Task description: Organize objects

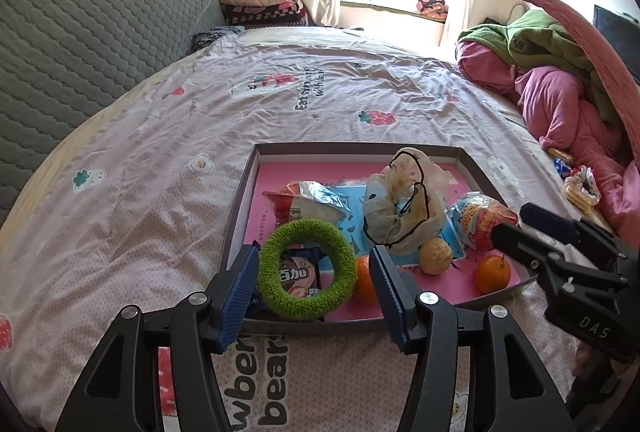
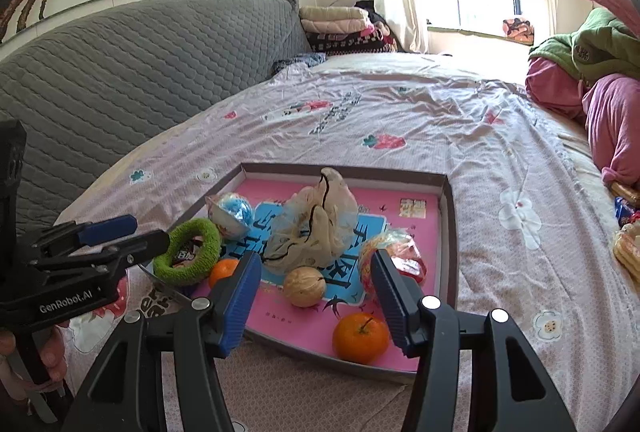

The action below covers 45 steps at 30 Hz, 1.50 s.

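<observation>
My left gripper (image 1: 314, 282) stands spread around the green ring (image 1: 307, 269), pads clear of it, at the tray's (image 1: 356, 148) near left corner. My right gripper (image 2: 316, 290) gapes empty over the walnut (image 2: 305, 286); an orange (image 2: 361, 338) sits by the near edge.

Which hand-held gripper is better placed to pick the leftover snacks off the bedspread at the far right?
Right. The leftover snacks lie on the bedspread beyond the tray's right wall, on the right hand-held gripper's side. The left hand-held gripper hovers over the green ring.
</observation>
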Available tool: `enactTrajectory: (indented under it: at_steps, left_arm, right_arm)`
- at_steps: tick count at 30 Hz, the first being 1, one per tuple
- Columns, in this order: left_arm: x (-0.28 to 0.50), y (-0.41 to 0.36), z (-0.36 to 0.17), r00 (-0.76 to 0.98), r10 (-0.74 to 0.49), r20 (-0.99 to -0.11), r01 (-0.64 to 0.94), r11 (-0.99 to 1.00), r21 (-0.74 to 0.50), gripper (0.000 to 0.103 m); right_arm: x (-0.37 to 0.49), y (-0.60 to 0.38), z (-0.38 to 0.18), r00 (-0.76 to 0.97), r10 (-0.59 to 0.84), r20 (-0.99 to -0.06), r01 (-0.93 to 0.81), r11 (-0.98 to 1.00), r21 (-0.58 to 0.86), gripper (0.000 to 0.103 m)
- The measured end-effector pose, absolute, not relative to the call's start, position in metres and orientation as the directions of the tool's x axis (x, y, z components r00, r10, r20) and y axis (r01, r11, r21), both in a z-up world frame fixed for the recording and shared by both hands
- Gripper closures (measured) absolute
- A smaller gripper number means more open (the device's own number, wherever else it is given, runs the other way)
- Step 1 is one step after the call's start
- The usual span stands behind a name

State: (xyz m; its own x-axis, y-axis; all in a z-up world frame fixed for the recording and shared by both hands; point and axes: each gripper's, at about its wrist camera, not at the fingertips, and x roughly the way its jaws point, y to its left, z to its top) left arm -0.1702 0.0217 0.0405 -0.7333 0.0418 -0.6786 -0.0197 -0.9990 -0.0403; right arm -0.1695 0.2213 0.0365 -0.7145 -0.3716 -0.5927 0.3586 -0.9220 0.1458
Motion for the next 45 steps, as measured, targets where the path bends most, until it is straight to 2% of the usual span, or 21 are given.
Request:
enactTrajectory:
  at_steps: [2,7,21,23,26,29,45]
  left_arm:
    - [-0.168,0.023,0.042,-0.735,0.039,-0.677,-0.021,-0.999,-0.034,0.038]
    - [-0.162,0.028,0.048,-0.743,0.035,-0.668,-0.028,-0.999,-0.021,0.034]
    - [-0.141,0.039,0.067,-0.773,0.015,-0.635,-0.016,-1.000,-0.003,0.033]
    - [-0.139,0.040,0.067,-0.771,0.015,-0.636,-0.019,-1.000,-0.002,0.024]
    - [-0.135,0.040,0.068,-0.771,0.015,-0.636,-0.018,-1.000,-0.001,0.024]
    - [-0.131,0.037,0.069,-0.779,0.015,-0.627,-0.014,-1.000,-0.006,0.024]
    - [-0.113,0.027,0.066,-0.793,0.012,-0.609,-0.011,-1.000,-0.006,0.023]
  right_arm:
    - [-0.167,0.223,0.041,-0.725,-0.370,-0.581,0.360,-0.923,0.139,0.046]
    - [-0.158,0.227,0.050,-0.742,-0.376,-0.555,0.364,-0.921,0.137,0.042]
    - [-0.119,0.235,0.076,-0.821,-0.383,-0.423,0.360,-0.923,0.136,0.033]
    - [-0.115,0.234,0.077,-0.836,-0.362,-0.411,0.346,-0.931,0.116,0.032]
    - [-0.107,0.233,0.078,-0.871,-0.299,-0.390,0.294,-0.953,0.074,0.027]
    - [-0.098,0.229,0.080,-0.897,-0.255,-0.361,0.264,-0.964,0.024,0.027]
    - [-0.078,0.225,0.073,-0.894,-0.244,-0.375,0.236,-0.969,0.069,0.024]
